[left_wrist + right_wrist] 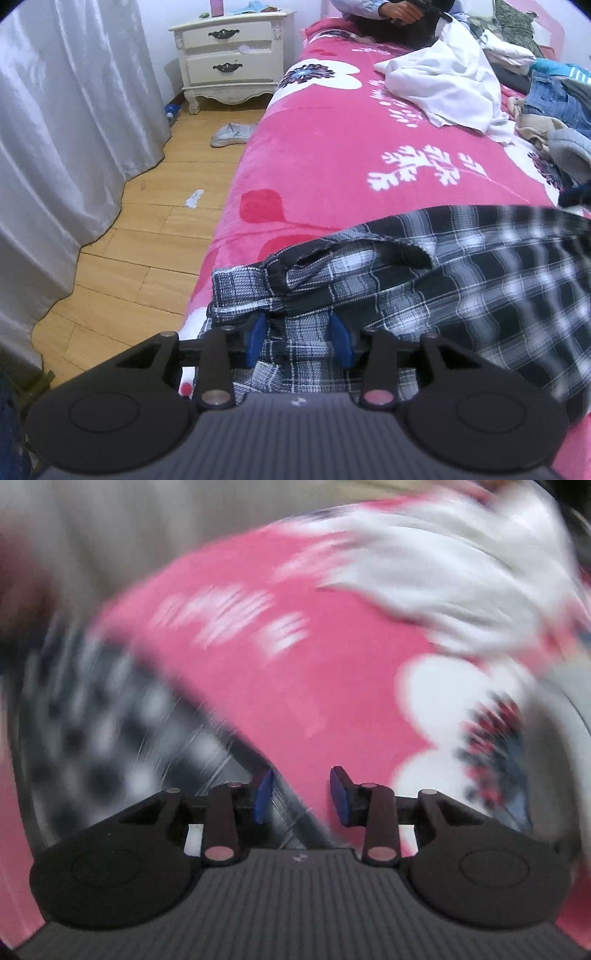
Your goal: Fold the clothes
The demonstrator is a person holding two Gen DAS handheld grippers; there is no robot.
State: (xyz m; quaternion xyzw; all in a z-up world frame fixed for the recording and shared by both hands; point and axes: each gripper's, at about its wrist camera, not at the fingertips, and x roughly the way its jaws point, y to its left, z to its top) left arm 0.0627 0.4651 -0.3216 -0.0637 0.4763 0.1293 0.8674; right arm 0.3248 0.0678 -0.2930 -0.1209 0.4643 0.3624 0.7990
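- Left gripper [299, 338]: nearest the left wrist camera, its blue pads [258, 338] stand part-way apart over a bunched fold of the plaid garment [424, 288]. Cloth lies between the jaws, but the pads do not visibly press on it.
- Plaid garment: black, white and grey check, crumpled at the near edge of the bed, with a dark hem or band curling across its top. It spreads to the right of the frame, where it blurs.
- Right gripper [301, 797]: in the heavily blurred right wrist view, its blue pads are parted to a moderate gap. The edge of the plaid garment [122, 731] runs under the left pad; nothing is clamped.
- Pink bedspread [332, 147]: covers the bed, printed with white flowers and sprigs and red leaves; it lies beneath every garment.
- White garment [447, 85]: loosely heaped farther up the bed, well apart from the plaid one.
- Clothes pile [546, 107]: denim, grey and beige items at the right edge, beside the white garment.
- Wooden floor [147, 243]: left of the bed, bearing a pale shoe [232, 133] and a paper scrap.
- Grey curtain [66, 110]: hangs at far left.
- Cream nightstand [231, 55]: two drawers, at the bed's far corner.
- Person's hand [400, 13]: at the bed's far end, on dark cloth.
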